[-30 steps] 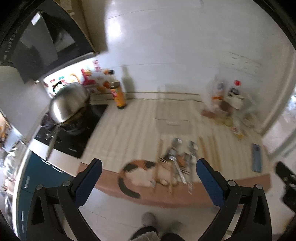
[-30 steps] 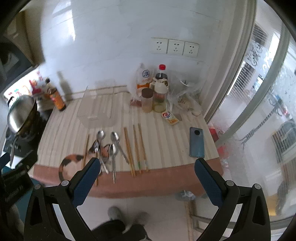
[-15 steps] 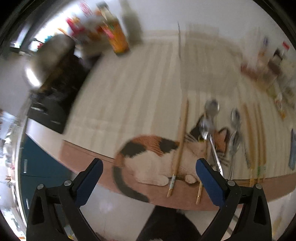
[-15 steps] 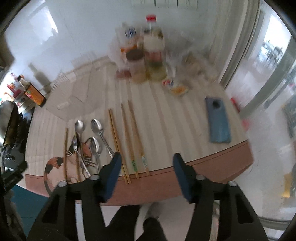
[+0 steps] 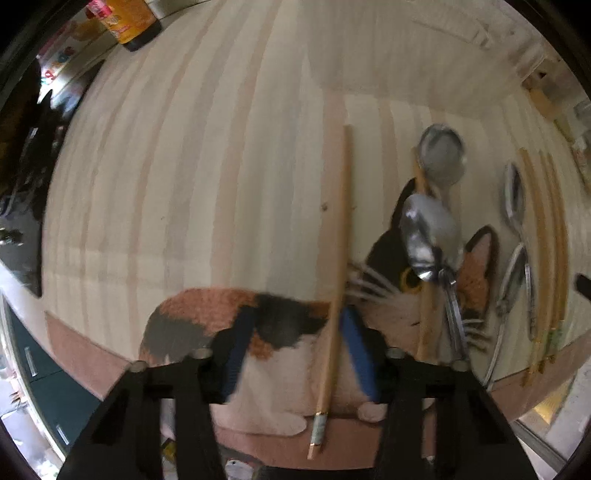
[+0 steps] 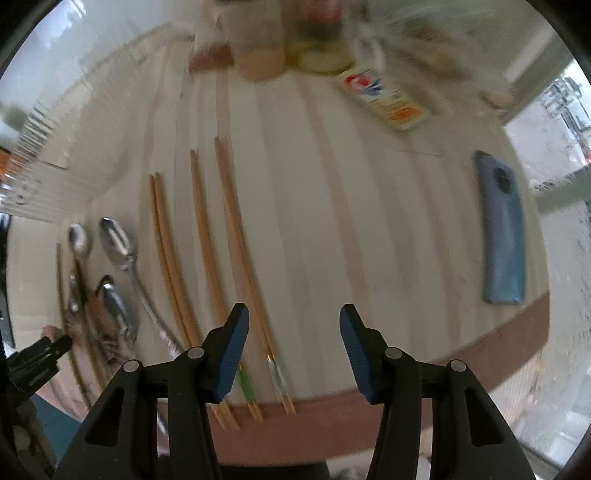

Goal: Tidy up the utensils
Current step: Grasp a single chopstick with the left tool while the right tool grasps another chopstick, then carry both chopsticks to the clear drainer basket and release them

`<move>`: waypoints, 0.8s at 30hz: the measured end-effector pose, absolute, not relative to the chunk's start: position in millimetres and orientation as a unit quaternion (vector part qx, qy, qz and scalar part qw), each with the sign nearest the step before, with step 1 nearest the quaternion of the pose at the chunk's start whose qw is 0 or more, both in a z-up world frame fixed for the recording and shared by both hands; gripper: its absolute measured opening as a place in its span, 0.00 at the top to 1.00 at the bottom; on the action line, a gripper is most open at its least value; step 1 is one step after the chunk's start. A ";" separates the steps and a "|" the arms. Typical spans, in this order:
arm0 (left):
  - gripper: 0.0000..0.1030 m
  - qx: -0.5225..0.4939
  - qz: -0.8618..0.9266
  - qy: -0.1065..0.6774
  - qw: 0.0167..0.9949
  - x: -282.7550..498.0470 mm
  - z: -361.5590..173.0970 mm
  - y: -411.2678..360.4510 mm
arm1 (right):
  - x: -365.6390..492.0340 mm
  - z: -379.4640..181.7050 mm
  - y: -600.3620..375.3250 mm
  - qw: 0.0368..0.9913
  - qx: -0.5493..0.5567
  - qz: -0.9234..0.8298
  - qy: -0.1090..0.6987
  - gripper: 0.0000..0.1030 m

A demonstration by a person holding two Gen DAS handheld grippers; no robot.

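1. Left gripper (image 5: 293, 345), low over the near counter edge, blue fingers (image 5: 356, 349) partly spread astride one chopstick (image 5: 334, 291), not pinching it.
2. Right gripper (image 6: 291, 350), fingers spread, above the painted ends of the chopsticks (image 6: 236, 251) laid side by side.
3. Under both: striped mat (image 5: 184, 166) with a printed calico cat (image 5: 236, 325) and a brown border (image 6: 461, 376) along the counter edge.
4. Spoons (image 5: 432, 229) just right of the single chopstick, bowls pointing away, over the cat's face.
5. Farther right, blue phone (image 6: 502, 229) flat, well apart from the chopsticks.
6. At the back, blurred jars (image 6: 291, 48), a packet (image 6: 384, 96), an orange-labelled bottle (image 5: 129, 22); white wall behind.
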State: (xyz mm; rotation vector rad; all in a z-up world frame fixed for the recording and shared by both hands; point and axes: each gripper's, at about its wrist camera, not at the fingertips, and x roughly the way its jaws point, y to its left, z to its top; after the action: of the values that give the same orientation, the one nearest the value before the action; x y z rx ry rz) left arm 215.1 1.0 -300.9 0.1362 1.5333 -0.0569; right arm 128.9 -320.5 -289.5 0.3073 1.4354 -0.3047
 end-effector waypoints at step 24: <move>0.94 0.061 -0.053 0.697 0.713 230.0 -291.8 32.7 | 127.2 -294.8 -312.5 0.677 0.162 -0.192 0.692 0.92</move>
State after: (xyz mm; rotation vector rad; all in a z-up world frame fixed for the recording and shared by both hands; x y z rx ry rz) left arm 230.0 32.7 -291.8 0.1343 1.5441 -0.1168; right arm 127.2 -312.5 -294.8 0.3634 1.5543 -0.4307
